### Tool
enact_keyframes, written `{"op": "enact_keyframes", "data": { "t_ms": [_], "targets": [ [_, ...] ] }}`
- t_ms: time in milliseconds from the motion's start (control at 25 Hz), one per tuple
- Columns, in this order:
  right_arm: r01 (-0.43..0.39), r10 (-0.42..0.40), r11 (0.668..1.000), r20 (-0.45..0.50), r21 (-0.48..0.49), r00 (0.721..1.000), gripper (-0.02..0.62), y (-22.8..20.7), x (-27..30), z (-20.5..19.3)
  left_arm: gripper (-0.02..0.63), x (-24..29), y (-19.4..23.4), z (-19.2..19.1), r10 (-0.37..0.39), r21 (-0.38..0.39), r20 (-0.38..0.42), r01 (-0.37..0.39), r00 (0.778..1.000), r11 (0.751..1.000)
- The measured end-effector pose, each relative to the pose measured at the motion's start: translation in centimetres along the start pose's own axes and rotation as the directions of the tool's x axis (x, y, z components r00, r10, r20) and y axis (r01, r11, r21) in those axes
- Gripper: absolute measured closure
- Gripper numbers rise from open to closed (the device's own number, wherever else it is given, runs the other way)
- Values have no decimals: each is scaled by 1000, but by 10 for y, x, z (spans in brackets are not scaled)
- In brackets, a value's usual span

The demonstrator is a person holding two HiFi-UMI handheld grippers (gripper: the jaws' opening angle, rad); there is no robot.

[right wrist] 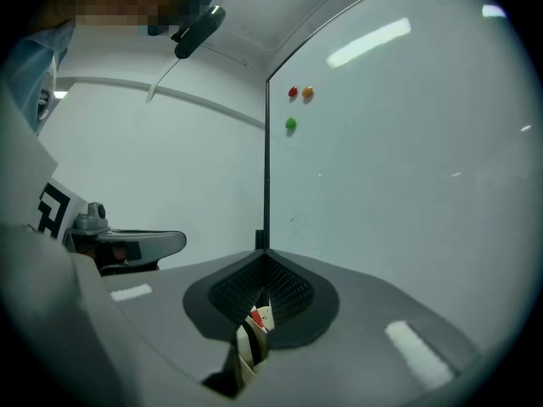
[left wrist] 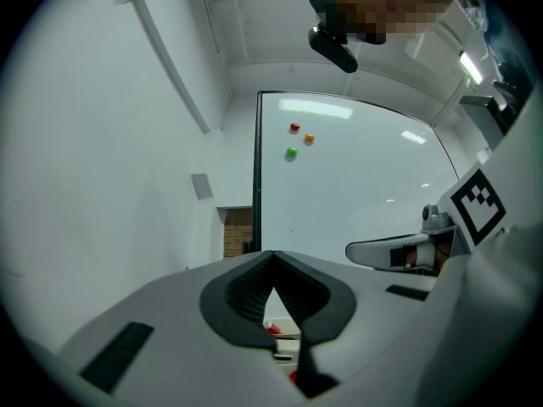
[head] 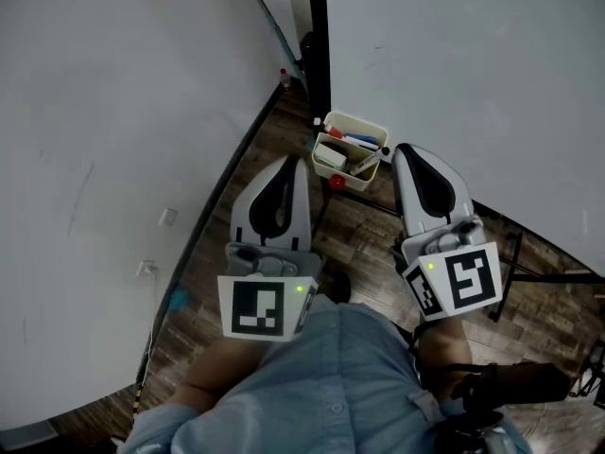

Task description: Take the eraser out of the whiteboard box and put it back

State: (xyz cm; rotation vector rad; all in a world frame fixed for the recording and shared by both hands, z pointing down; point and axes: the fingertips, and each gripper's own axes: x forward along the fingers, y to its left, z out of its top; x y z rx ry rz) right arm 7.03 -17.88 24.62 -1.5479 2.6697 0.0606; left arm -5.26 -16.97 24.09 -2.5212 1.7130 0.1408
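Eraser (head: 329, 157), seemingly the pale block, lies inside the whiteboard box (head: 371, 124), with both tools held empty above it.

The cream box sits at the foot of the whiteboard (head: 454, 55), over the wooden floor (head: 364, 244), with markers (head: 362, 143) beside the pale block and a red magnet (head: 337, 183) on its front wall. The left hand-held gripper (head: 291, 165) has its jaws together at the tips with nothing between them, just left of the box in the head view. The right hand-held gripper (head: 405, 154) is also closed on nothing, just right of the box. Neither touches the box. Red, orange and green magnets (left wrist: 293, 152) dot the board higher up.
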Motion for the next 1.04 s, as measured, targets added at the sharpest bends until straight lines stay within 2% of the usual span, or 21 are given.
{"op": "enact_keyframes", "data": {
  "t_ms": [1040],
  "targets": [
    [-31,31,1000,1,3,1000,595,9,8,0,600,1,6,0,-5,-6,-1,5,1000,1000]
  ]
}}
